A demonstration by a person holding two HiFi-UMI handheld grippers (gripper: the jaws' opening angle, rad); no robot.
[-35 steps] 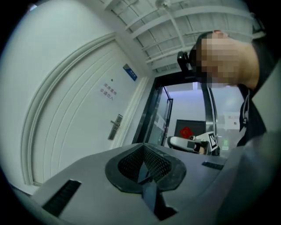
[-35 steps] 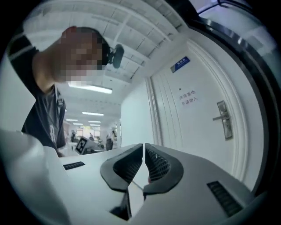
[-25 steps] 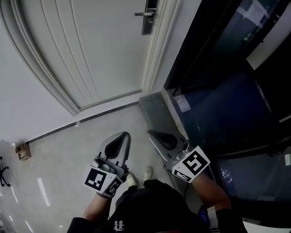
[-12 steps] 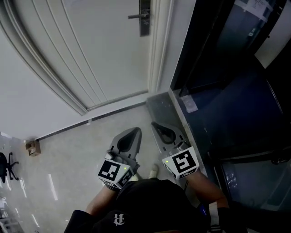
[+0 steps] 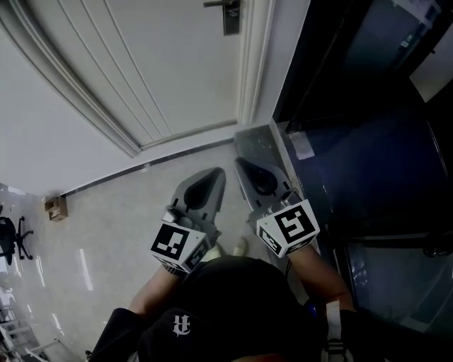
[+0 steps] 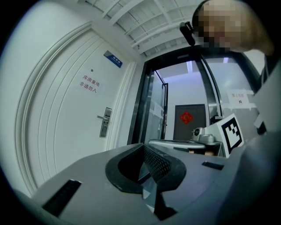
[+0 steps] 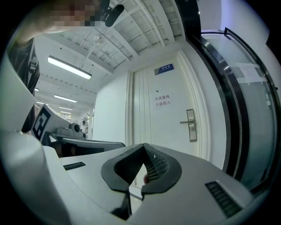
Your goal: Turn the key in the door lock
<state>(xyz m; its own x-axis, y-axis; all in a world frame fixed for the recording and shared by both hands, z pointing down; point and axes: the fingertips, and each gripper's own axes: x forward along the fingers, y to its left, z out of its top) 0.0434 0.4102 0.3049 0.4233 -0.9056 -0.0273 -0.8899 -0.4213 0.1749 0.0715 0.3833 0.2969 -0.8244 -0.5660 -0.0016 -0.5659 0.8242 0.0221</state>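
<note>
The white door (image 5: pixel 163 63) stands ahead. Its metal lock plate with lever handle (image 5: pixel 229 14) sits at the top of the head view, far from both grippers. The same lock plate (image 6: pixel 104 122) appears in the left gripper view, and the lock plate (image 7: pixel 191 125) in the right gripper view. No key is visible at this distance. My left gripper (image 5: pixel 209 182) and right gripper (image 5: pixel 252 172) are held side by side at waist height, pointing at the door. Both have their jaws together with nothing between them.
A dark glass partition with a black frame (image 5: pixel 354 127) runs along the right of the door. A grey plinth (image 5: pixel 256 141) sits at its foot. On the floor to the left are a small brown box (image 5: pixel 56 207) and an office chair (image 5: pixel 10 237).
Both grippers have risen and moved forward towards the door. The right one has drawn in close beside the left. The view has shifted nearer the door.
</note>
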